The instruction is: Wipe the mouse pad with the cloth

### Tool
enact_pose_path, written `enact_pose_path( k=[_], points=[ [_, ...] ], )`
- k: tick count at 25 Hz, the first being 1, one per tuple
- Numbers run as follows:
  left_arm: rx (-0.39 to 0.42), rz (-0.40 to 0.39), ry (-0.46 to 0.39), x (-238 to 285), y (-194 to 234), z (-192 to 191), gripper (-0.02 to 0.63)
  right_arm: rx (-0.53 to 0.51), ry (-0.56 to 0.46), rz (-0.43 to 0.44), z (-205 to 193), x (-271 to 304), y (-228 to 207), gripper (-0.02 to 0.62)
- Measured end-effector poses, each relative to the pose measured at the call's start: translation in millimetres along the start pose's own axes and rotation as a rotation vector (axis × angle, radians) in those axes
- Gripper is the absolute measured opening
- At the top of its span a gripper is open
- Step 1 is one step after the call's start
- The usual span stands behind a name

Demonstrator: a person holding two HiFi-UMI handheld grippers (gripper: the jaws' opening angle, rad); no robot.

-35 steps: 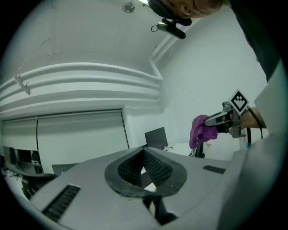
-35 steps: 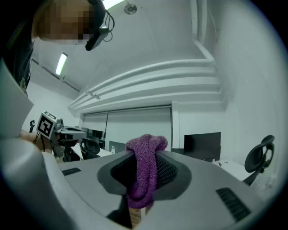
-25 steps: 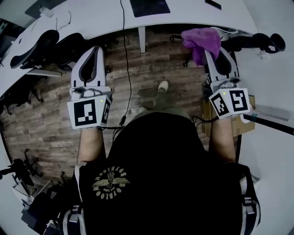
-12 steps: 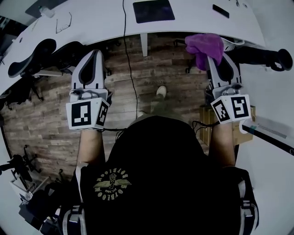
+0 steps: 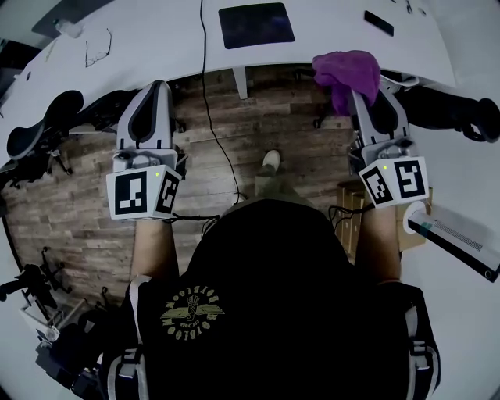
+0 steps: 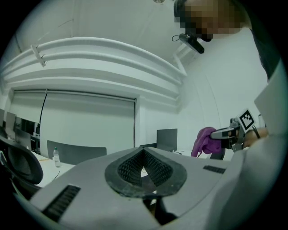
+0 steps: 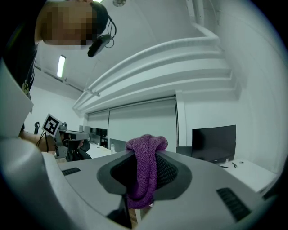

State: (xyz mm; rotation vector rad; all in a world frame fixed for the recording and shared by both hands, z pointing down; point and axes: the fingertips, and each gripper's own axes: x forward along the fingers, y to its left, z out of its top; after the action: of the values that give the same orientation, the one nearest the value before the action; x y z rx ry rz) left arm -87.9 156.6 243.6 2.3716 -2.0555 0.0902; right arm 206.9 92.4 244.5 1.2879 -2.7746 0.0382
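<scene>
The dark mouse pad point(image 5: 255, 25) lies flat on the white desk point(image 5: 156, 39) at the top of the head view. My right gripper point(image 5: 355, 90) is shut on a purple cloth point(image 5: 346, 69), which bunches over its tips just short of the desk edge, right of the pad. In the right gripper view the cloth point(image 7: 145, 170) hangs pinched between the jaws. My left gripper point(image 5: 158, 84) is held over the wooden floor, left of the pad, shut with nothing in it point(image 6: 144, 164). The left gripper view shows the cloth point(image 6: 206, 139) off to the right.
On the desk lie a pair of glasses point(image 5: 98, 48) and a small black object point(image 5: 379, 22). A black cable point(image 5: 207, 78) hangs from the desk to the floor. Office chairs point(image 5: 47, 117) stand at the left and another point(image 5: 453, 109) at the right. A monitor point(image 7: 213, 143) stands far off.
Both grippers have come closer to the desk edge, and more of the desk and mouse pad shows. The cloth stays in the right gripper.
</scene>
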Motion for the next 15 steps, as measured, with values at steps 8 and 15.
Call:
enact_pose_path(
  k=[8, 15],
  points=[
    [0.021, 0.037, 0.005, 38, 3, 9, 0.002, 0.006, 0.005, 0.05, 5, 36, -26, 0.091],
    [0.062, 0.112, -0.012, 59, 1, 29, 0.002, -0.001, -0.03, 0.123, 20, 61, -56, 0.091]
  ],
)
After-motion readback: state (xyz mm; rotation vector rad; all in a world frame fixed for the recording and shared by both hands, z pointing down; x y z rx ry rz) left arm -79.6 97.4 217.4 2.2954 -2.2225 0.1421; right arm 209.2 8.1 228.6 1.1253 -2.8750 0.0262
